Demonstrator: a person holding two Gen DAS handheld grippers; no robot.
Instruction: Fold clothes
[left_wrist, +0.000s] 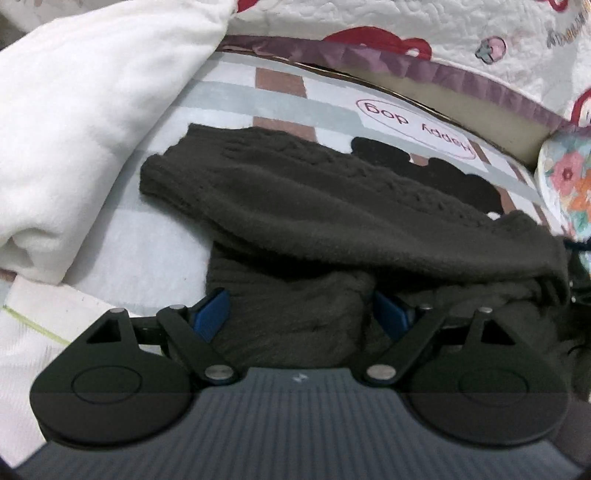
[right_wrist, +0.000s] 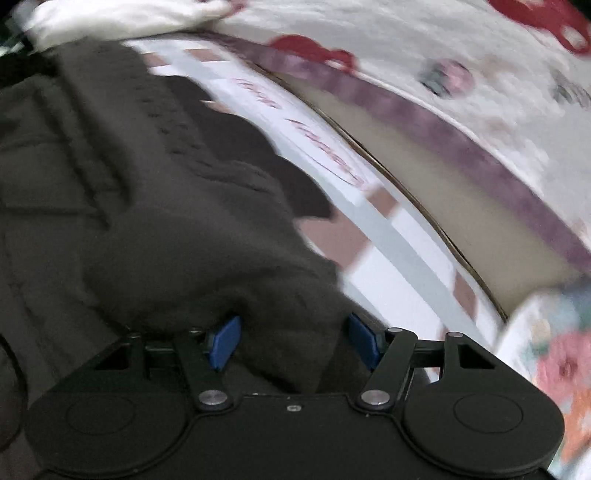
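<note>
Two grippers stood over one dark knitted sweater (left_wrist: 332, 221), which lay on a checked sheet (left_wrist: 155, 258) printed with a "Happy dog" label, between a white blanket (left_wrist: 81, 129) on one side and a floral cushion (left_wrist: 565, 184) on the other. A quilted bedspread (left_wrist: 406, 22) with red shapes rose behind.

The left gripper (left_wrist: 299, 317) had its blue pads wide apart, with a ribbed hem or cuff of the sweater bunched between them; the pads did not appear to press on the cloth, so I judged it released. One thick layer of the garment already lay folded across the rest, slanting from the far left toward the near right.

The right gripper (right_wrist: 291, 343) (its picture was badly smeared) also showed its pads spread, with a hump of the same sweater (right_wrist: 147, 221) rising between them. No squeeze on the knit was visible there either, so I read it as let go.

By my judgement, a fold had just been laid down and both tools were free of the cloth. The next move would call for choosing a fresh pair of edges, probably the near hem, closing firmly on both layers of the thick knit, and carrying them over evenly so the bundle stays square. Heavy knit slips and sags, so a shallow pinch could lose a layer.
</note>
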